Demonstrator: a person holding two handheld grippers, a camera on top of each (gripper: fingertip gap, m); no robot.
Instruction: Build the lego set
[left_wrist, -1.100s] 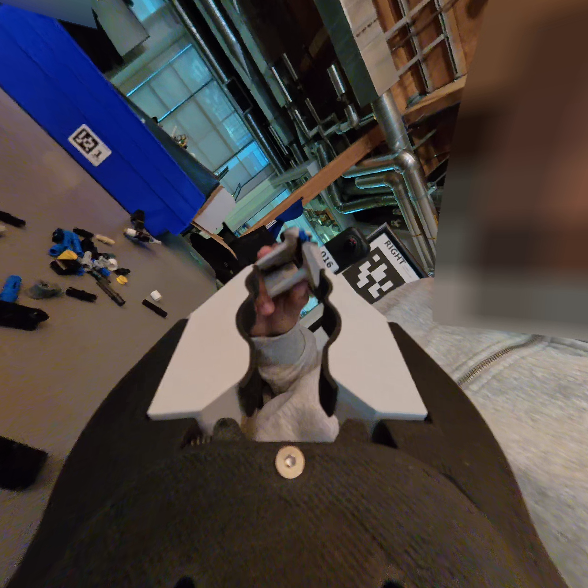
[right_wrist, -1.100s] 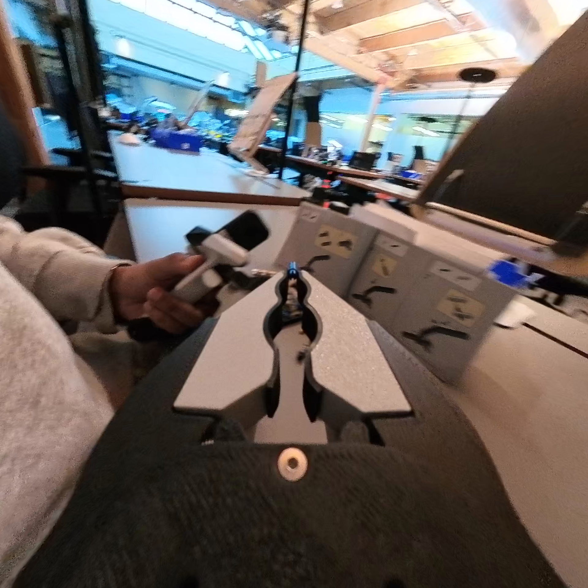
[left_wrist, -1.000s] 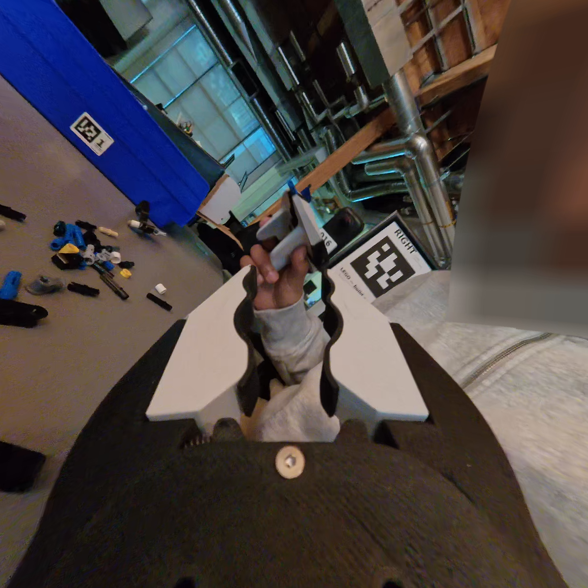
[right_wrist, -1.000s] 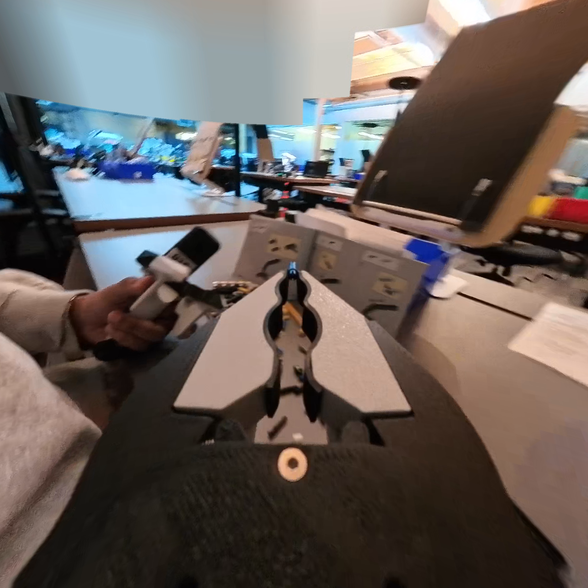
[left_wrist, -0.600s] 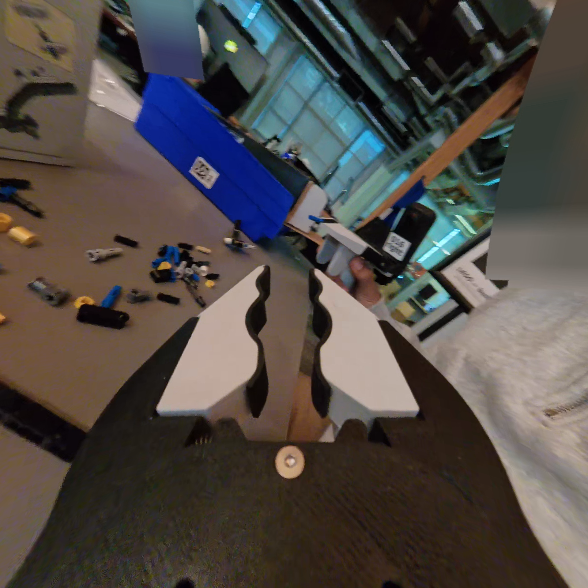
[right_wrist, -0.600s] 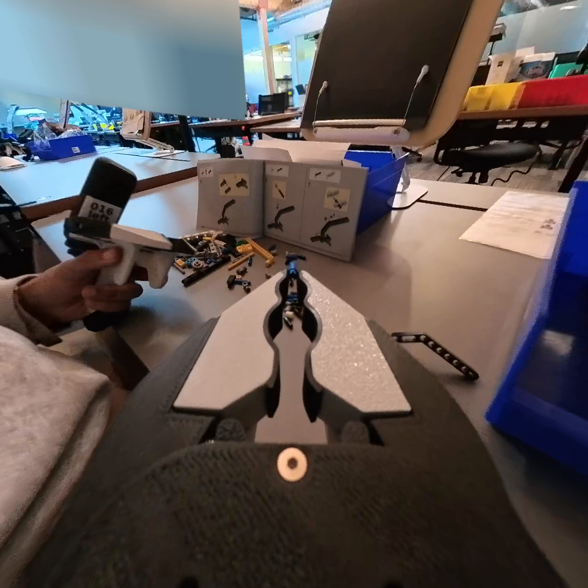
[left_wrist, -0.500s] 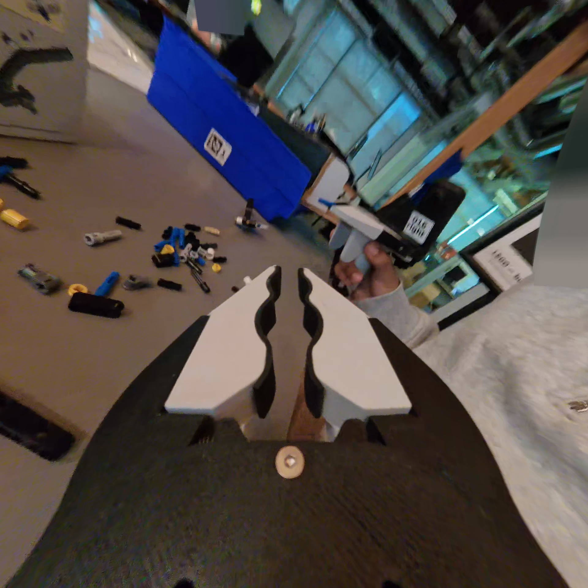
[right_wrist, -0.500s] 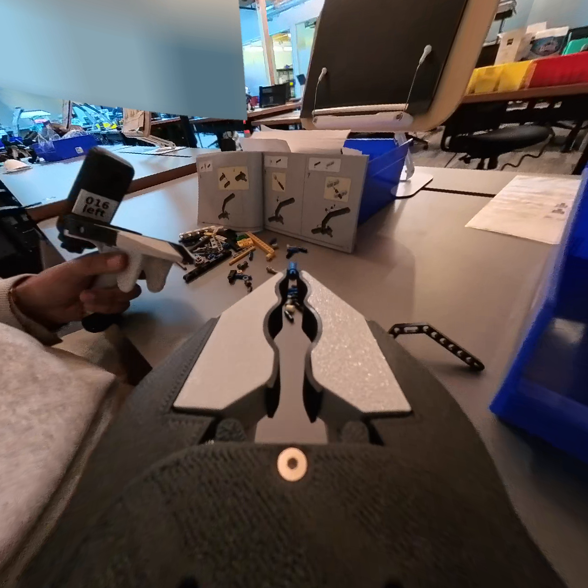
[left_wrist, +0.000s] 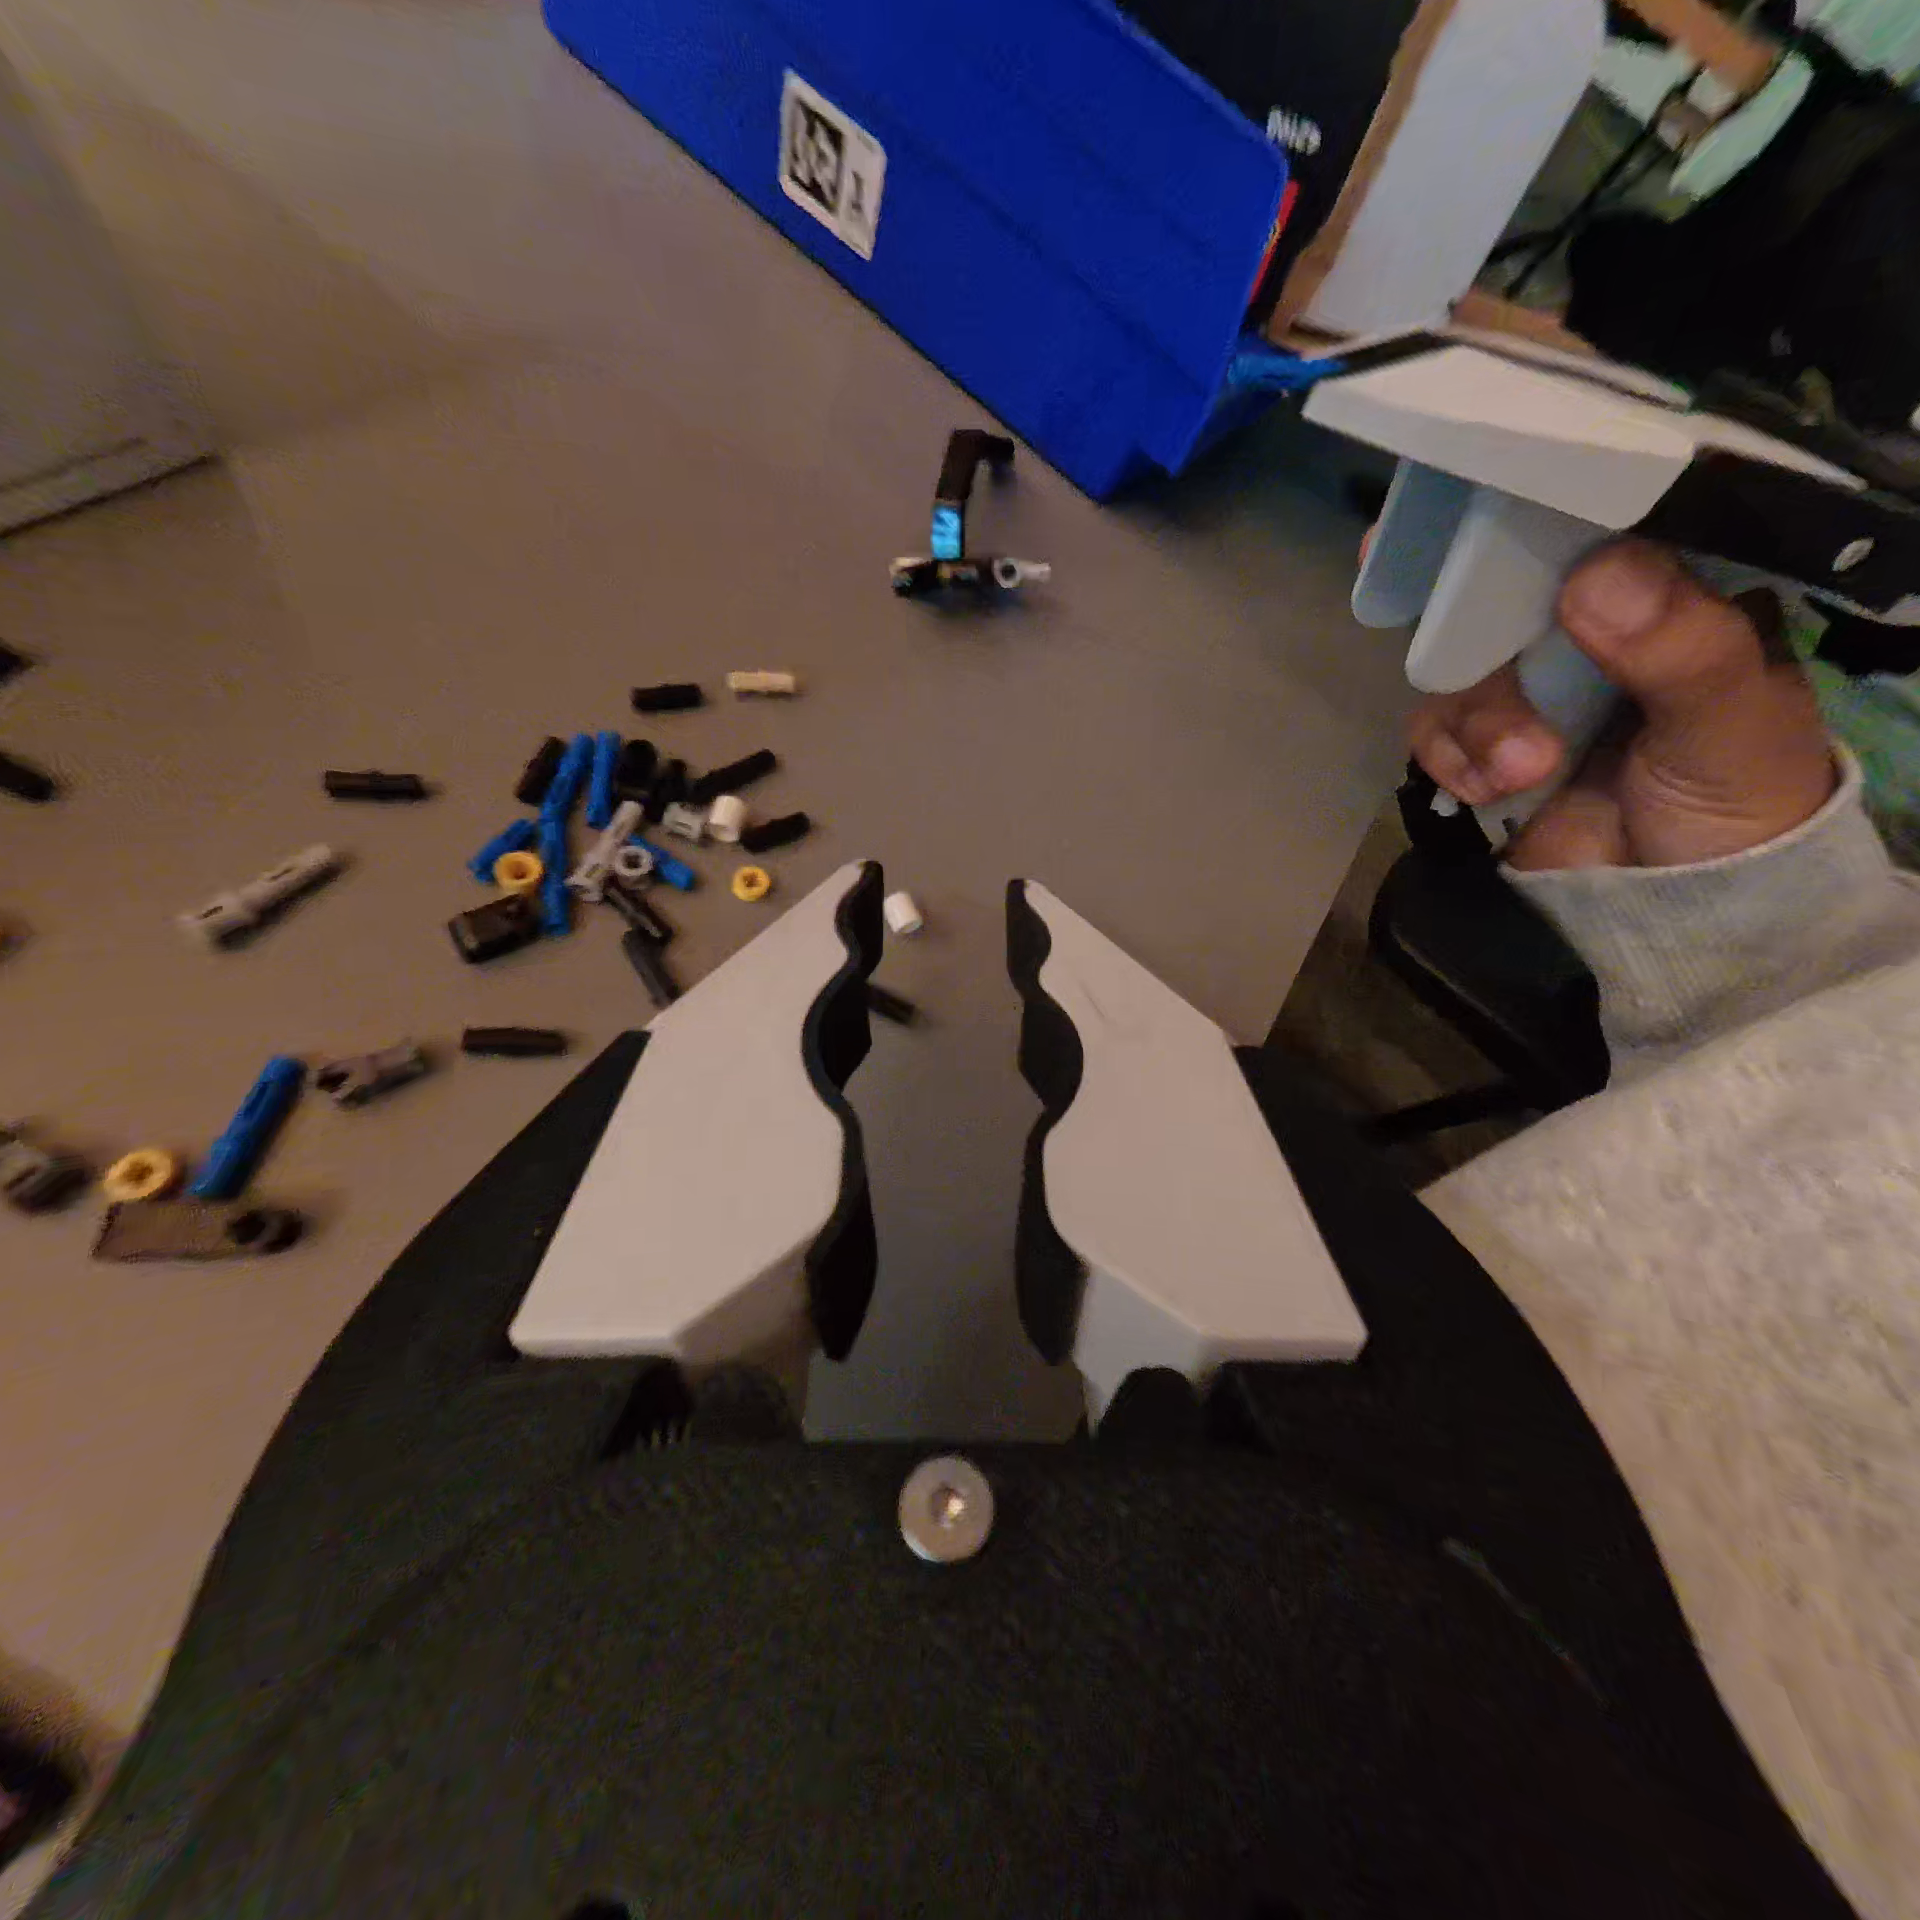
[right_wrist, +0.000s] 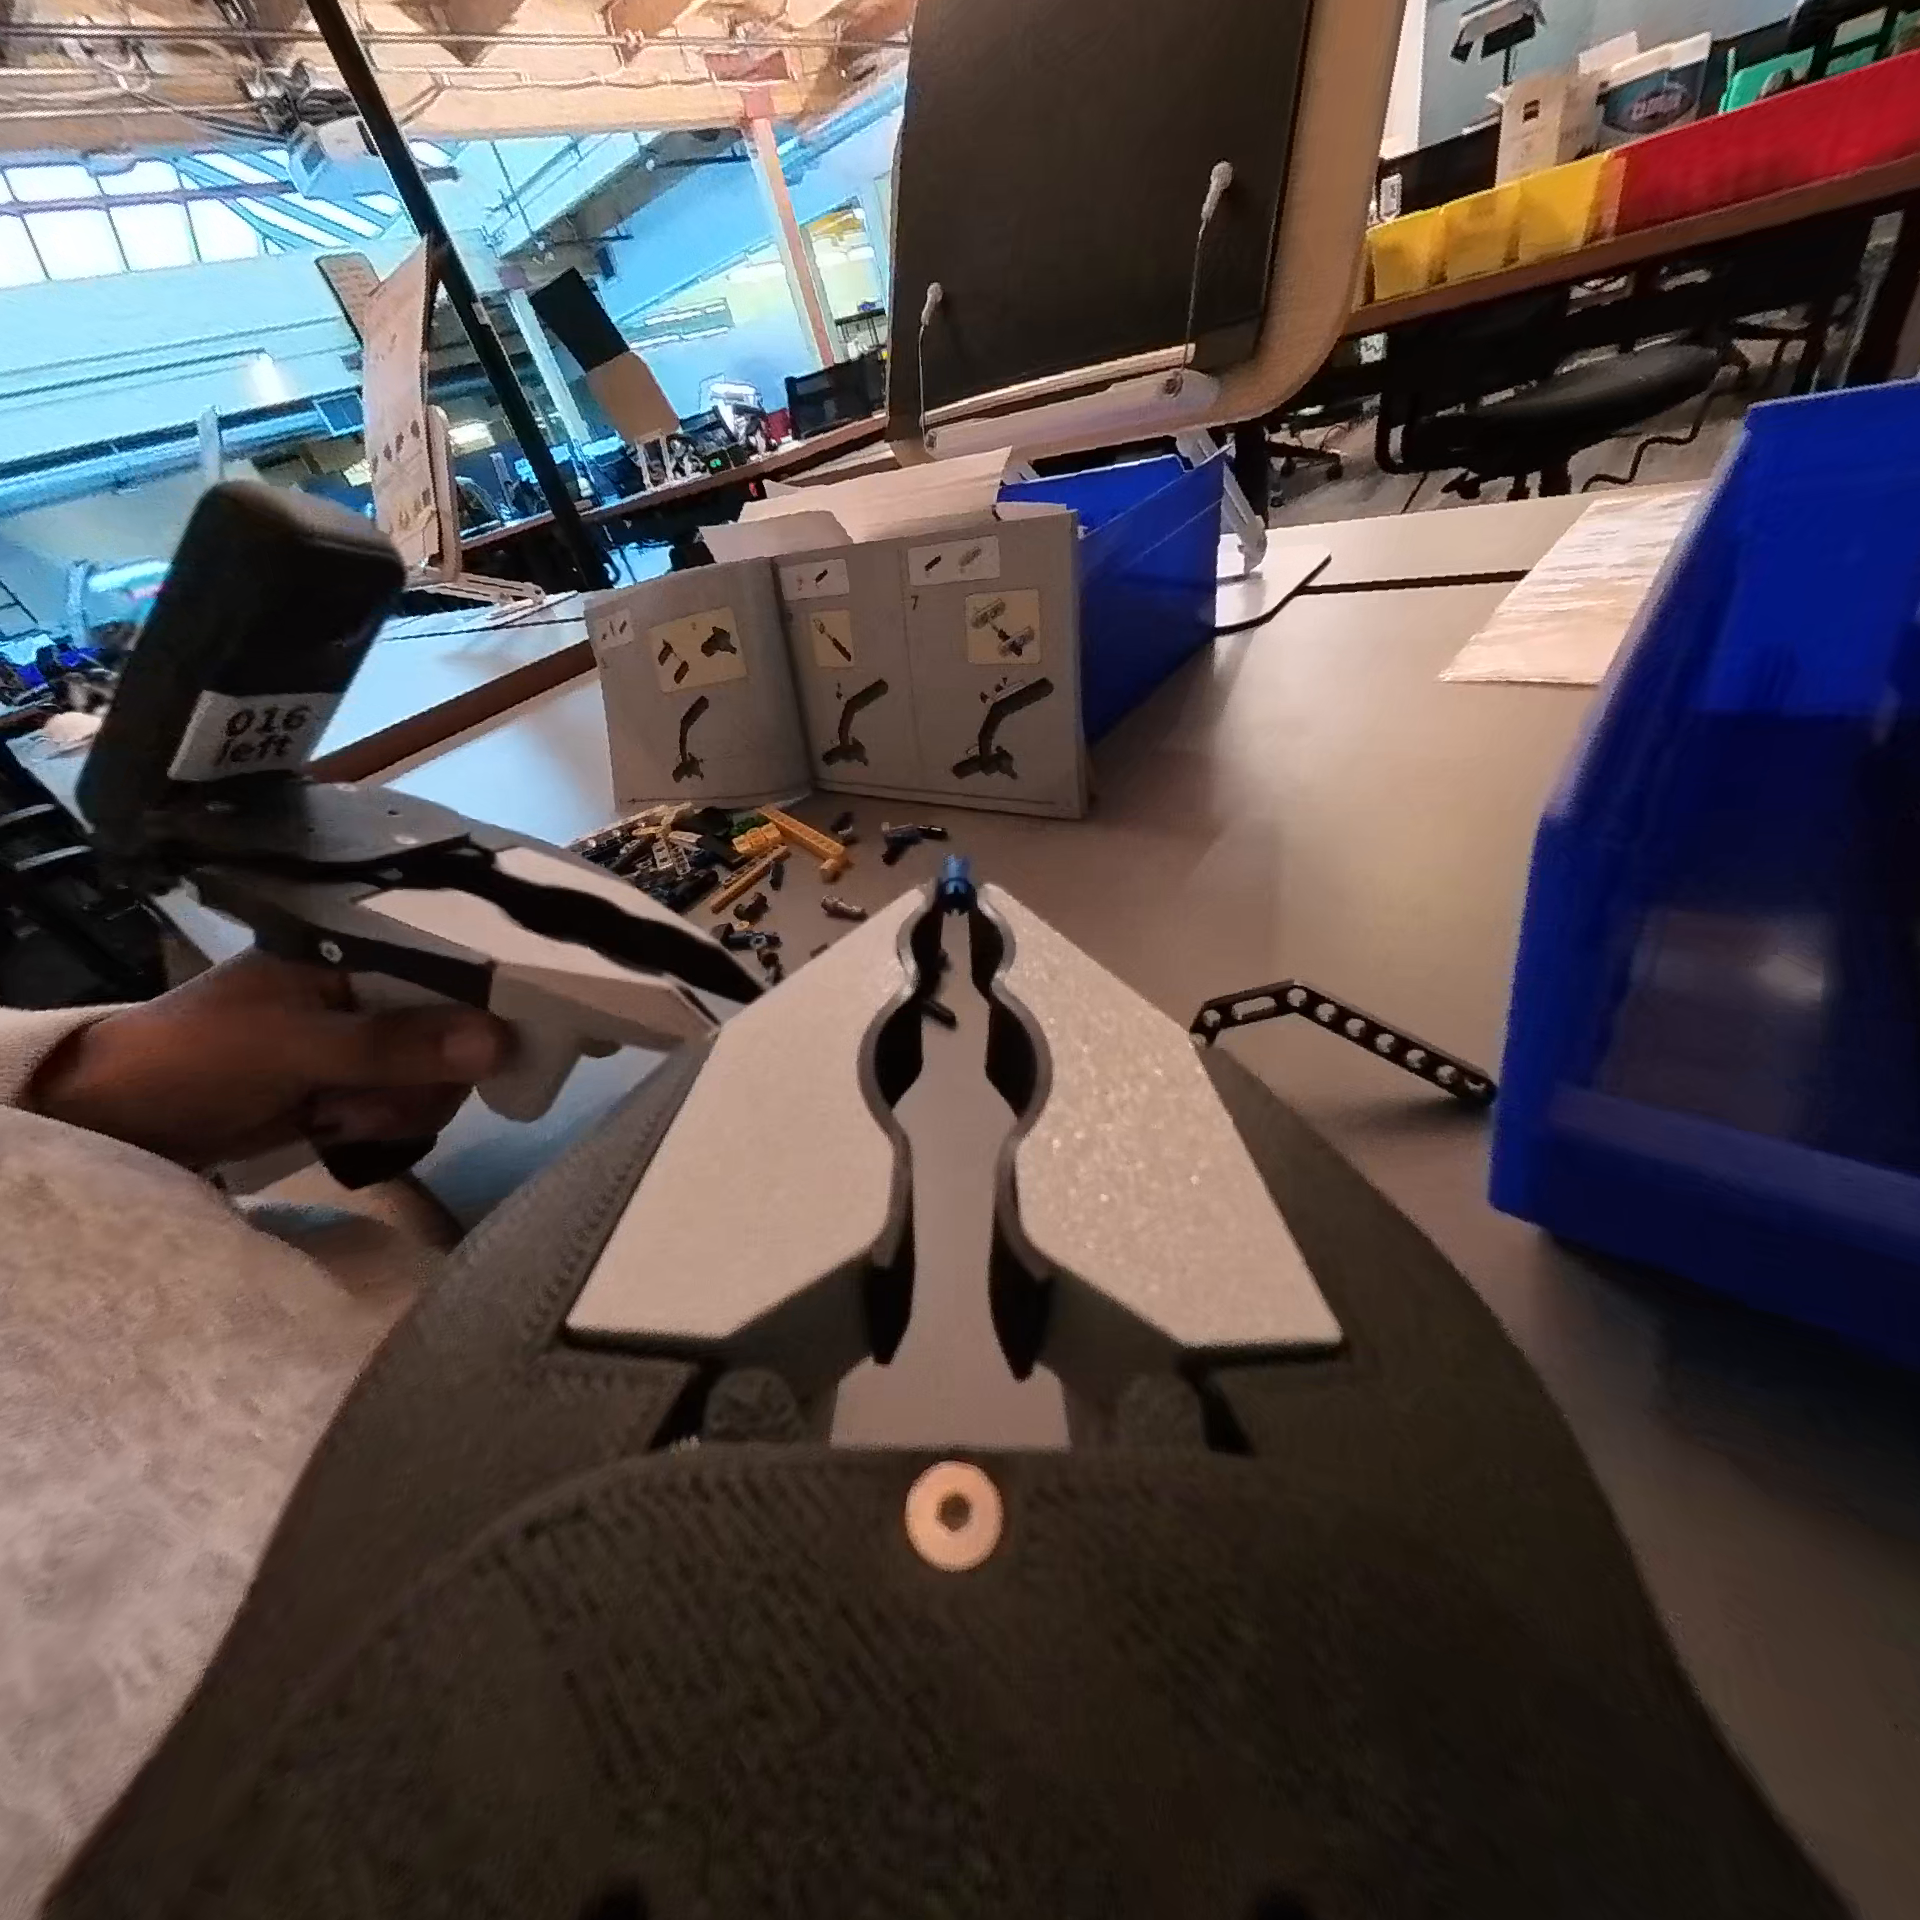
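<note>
The right claw (right_wrist: 954, 902) is pressed together on a small blue pin (right_wrist: 952, 873), which sticks out past its tips above the grey table (right_wrist: 1299, 831). The left claw (left_wrist: 943, 896) is spread, with nothing between its 2 fingers (left_wrist: 727, 1122); it hangs over the table edge.

Taking the pile of loose pieces (left_wrist: 613, 821) as the landmark: in the left wrist view the left claw's tips sit just below and right of the pile, and a small white bush (left_wrist: 903, 913) lies between the pile and the tips. A small black-and-blue sub-assembly (left_wrist: 961, 530) stands apart from the pile, farther off toward a blue bin (left_wrist: 987, 197). The right claw, held in a hand (left_wrist: 1652, 748), shows well to the right of the pile, with its blue pin in front of the bin.

In the right wrist view the pile (right_wrist: 717, 847) lies on the table just ahead of the pin. The open manual (right_wrist: 852, 686) stands just behind the pile. The left claw, in the other hand (right_wrist: 291, 1060), reaches in from the left of the pile. A black angled beam (right_wrist: 1351, 1029) lies well right of the pile, near a second blue bin (right_wrist: 1704, 935).
</note>
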